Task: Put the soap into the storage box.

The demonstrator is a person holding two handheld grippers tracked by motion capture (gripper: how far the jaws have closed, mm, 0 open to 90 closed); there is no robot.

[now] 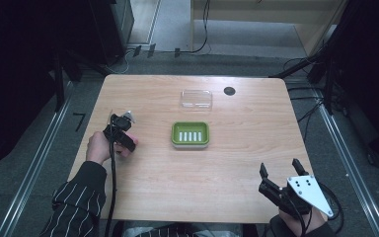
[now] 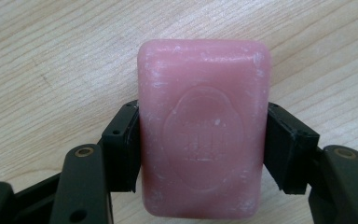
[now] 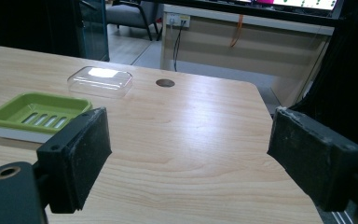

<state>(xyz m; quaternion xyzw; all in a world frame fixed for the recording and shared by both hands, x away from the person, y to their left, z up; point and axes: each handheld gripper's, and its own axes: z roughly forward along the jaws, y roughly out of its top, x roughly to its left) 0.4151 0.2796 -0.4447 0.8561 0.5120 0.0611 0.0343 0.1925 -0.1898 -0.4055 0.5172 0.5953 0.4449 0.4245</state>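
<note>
While clamped on pink soap bar (image 2: 203, 135), left gripper (image 2: 200, 149) left of green soap dish (image 1: 190, 134). Right gripper (image 3: 191, 158) spread wide, near-right of dish, over bench (image 1: 217, 168).

We see a pink soap bar (image 2: 203, 135) between the left gripper's (image 2: 200, 149) jaws, its long sides pressed against both pads. It is a rounded rectangle with an oval stamp in its face and whitish scuffs along the edges; its far end reaches well past the jaw tips, over the wooden table.

A green soap dish (image 3: 37, 112) with a white base and a slotted floor lies empty, beyond the left jaw of the right gripper (image 3: 191, 163), well apart from it. A clear lid (image 3: 100, 80) lies flat on the table farther off, just behind the dish.
</note>
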